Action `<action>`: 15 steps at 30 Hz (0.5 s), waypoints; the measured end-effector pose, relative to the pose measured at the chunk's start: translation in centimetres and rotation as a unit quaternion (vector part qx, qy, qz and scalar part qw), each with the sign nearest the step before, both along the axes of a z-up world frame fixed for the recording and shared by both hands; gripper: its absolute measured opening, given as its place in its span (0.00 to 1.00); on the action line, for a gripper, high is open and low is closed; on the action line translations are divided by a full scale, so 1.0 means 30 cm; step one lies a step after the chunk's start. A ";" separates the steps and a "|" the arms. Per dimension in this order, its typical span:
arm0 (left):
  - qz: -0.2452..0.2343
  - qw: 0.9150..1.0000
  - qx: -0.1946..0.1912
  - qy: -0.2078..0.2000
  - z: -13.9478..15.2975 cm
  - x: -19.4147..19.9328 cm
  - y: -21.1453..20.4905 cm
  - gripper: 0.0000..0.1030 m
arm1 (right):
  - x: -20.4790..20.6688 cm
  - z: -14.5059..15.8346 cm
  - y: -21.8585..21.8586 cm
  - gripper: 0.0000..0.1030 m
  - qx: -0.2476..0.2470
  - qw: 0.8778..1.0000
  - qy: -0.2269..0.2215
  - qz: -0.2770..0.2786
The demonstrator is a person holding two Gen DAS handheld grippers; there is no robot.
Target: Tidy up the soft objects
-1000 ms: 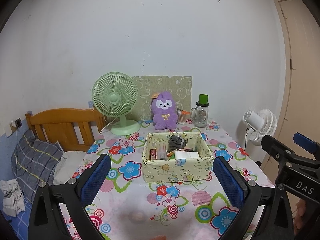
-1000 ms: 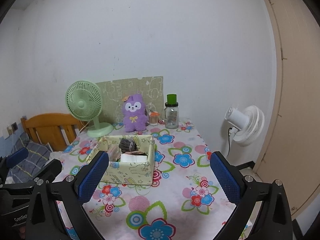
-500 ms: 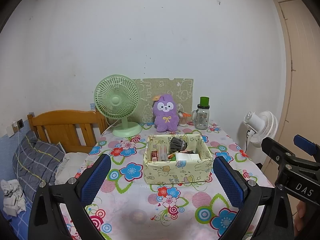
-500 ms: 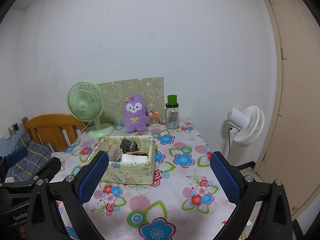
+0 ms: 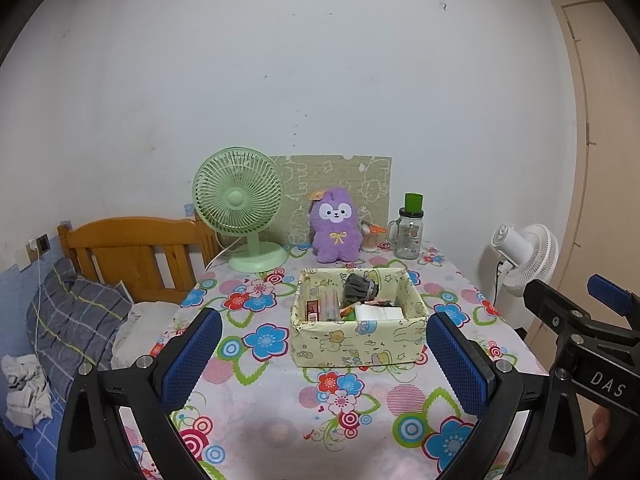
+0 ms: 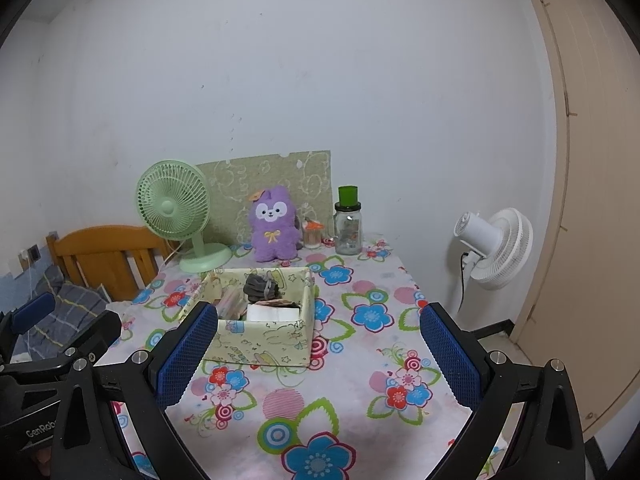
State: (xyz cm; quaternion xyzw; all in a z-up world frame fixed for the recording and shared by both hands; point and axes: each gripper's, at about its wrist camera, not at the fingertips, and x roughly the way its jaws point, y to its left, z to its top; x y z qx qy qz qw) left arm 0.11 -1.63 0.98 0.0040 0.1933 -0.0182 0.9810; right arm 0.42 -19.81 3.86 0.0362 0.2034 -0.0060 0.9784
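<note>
A purple plush toy (image 5: 334,224) (image 6: 274,224) sits upright at the back of the flowered table (image 5: 280,400) (image 6: 360,380), against a patterned green board. In front of it stands a pale yellow fabric box (image 5: 360,338) (image 6: 264,340) holding a rolled grey cloth (image 5: 358,286) (image 6: 260,285), a white pack and small items. My left gripper (image 5: 324,360) hangs open over the table's near edge, well short of the box. My right gripper (image 6: 318,354) is open too, with nothing between its blue pads; it also shows at the right edge of the left wrist view (image 5: 576,320).
A green desk fan (image 5: 240,208) (image 6: 176,208) stands back left, a glass jar with a green lid (image 5: 410,228) (image 6: 349,224) back right. A white floor fan (image 5: 524,252) (image 6: 496,244) and door are right; a wooden bed headboard (image 5: 132,248) and pillow left.
Both views have shifted slightly: the table scene sits a little lower and to the right than a second ago. Both grippers stay open and empty.
</note>
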 end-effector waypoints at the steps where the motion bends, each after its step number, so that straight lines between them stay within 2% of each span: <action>1: 0.001 1.000 -0.001 0.000 0.000 0.000 0.001 1.00 | 0.001 0.000 0.001 0.99 0.000 1.000 0.000 0.000; 15: 0.005 1.000 -0.005 0.003 -0.001 0.003 0.008 1.00 | 0.006 -0.001 0.003 0.99 0.001 1.000 0.001 0.001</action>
